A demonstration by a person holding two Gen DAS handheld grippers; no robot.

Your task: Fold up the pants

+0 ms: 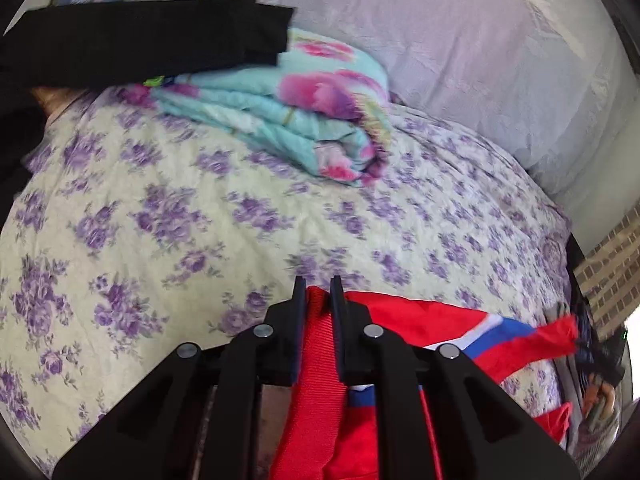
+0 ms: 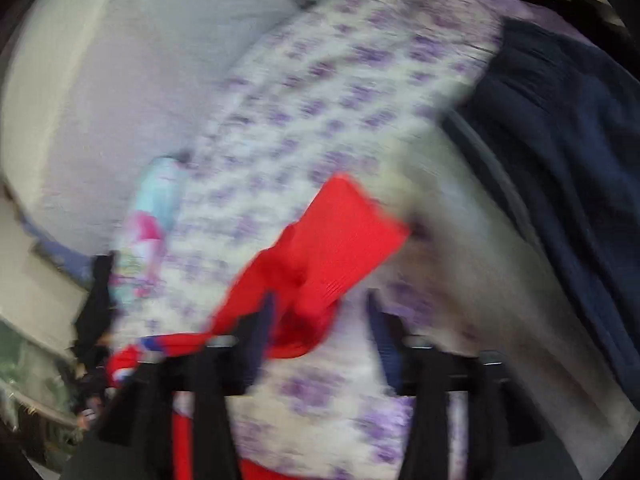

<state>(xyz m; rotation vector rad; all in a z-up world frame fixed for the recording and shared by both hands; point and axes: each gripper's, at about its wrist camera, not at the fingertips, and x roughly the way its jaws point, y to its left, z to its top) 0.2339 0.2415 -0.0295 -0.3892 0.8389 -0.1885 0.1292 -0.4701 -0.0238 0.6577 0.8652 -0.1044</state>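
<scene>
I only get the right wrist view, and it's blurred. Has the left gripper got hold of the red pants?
Observer: Yes. The left gripper is shut on a red ribbed band of the pants.
Operator: What lies on the bed beyond it?
Observer: A folded flowered blanket lies on the bed.
Operator: Anything on that blanket?
Observer: A black cloth covers its far left end.

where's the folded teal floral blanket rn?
Left wrist view: the teal floral blanket lies upper centre on the purple-flowered bedspread, partly under a black garment, beside the pale pillow.
</scene>
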